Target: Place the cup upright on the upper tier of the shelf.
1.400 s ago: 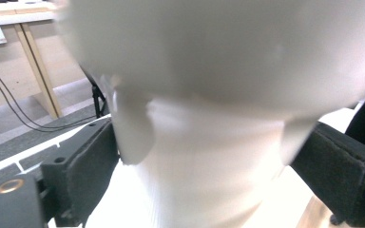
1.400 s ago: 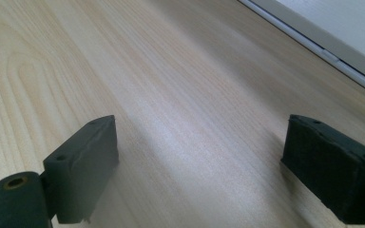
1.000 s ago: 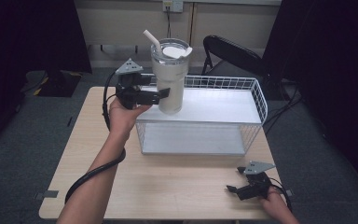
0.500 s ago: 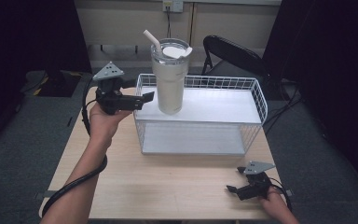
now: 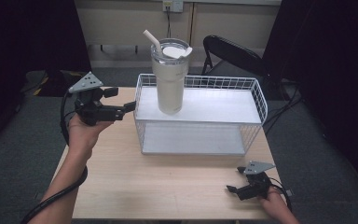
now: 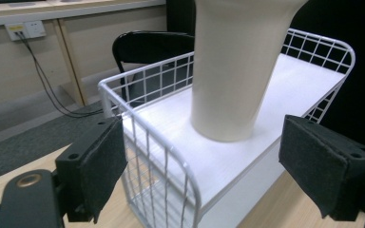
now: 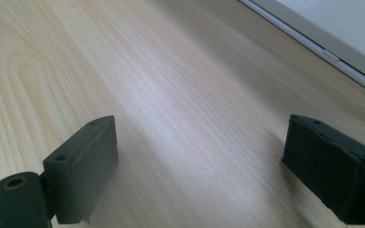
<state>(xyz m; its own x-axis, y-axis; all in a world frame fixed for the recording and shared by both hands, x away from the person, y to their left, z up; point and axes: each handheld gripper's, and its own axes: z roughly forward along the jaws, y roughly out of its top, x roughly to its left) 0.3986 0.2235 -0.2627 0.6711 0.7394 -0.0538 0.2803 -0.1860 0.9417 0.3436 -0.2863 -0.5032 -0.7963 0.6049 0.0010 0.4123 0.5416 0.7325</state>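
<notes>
a tall cream tumbler [image 5: 169, 77] with a lid and a straw stands upright on the white raised shelf inside a white wire basket [image 5: 256, 95], toward the basket's back left corner, on a light wooden bench [image 5: 168, 182]. the left claw [image 5: 129, 107], held in a person's hand above the bench just outside the basket's left wall, points at the tumbler with its jaws spread wide and nothing between them; in the left gripper view the tumbler's base sits beyond the wire rim, between and past the two black pads [image 6: 100, 166], untouched. the right claw [image 5: 233, 179] rests low near the bench's front right corner, well apart from the basket, jaws also released and empty over bare wood. judging from this, the tumbler appears to be set in place in the basket and let go, so the placing looks done; if anything is left, it is only bringing the left hand clear of the basket.
</notes>
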